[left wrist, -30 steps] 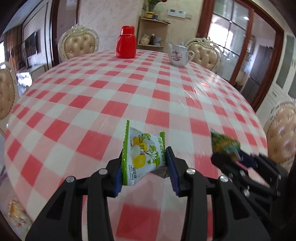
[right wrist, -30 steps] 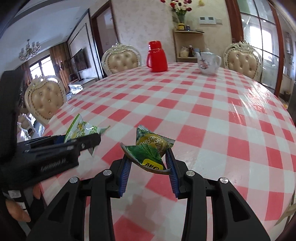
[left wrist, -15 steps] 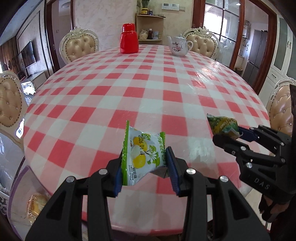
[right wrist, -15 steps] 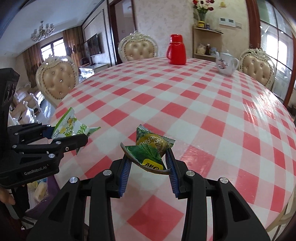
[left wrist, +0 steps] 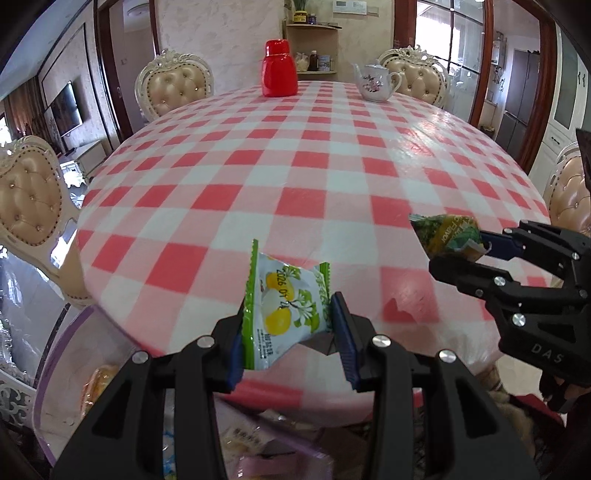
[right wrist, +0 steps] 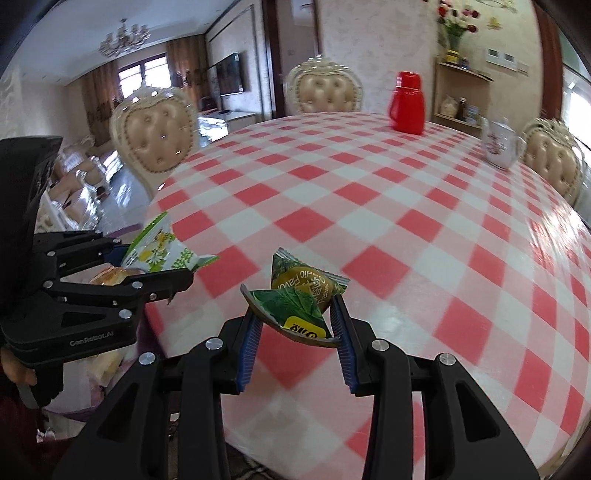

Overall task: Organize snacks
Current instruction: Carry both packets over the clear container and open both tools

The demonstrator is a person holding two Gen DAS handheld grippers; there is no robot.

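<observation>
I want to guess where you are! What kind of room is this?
Most likely a home dining room: a round table with a checked cloth, padded chairs around it, and a teapot beside a red flask.

- A home's dining room that opens onto a living room.
- A round table (left wrist: 295, 177) under a red-and-white checked cloth, ringed by cream carved chairs (left wrist: 173, 88) with tufted backs.
- A red thermos jug (left wrist: 279, 68) and a flowered china teapot (left wrist: 375, 81) stand at the table's far side.
- A corner shelf (left wrist: 314, 48) holds jars and tins; a vase of roses (right wrist: 454, 22) stands on top.
- Beyond the doorway: a wall-mounted television (right wrist: 231, 79), a chandelier (right wrist: 123, 38), curtained windows (right wrist: 142, 74).
</observation>
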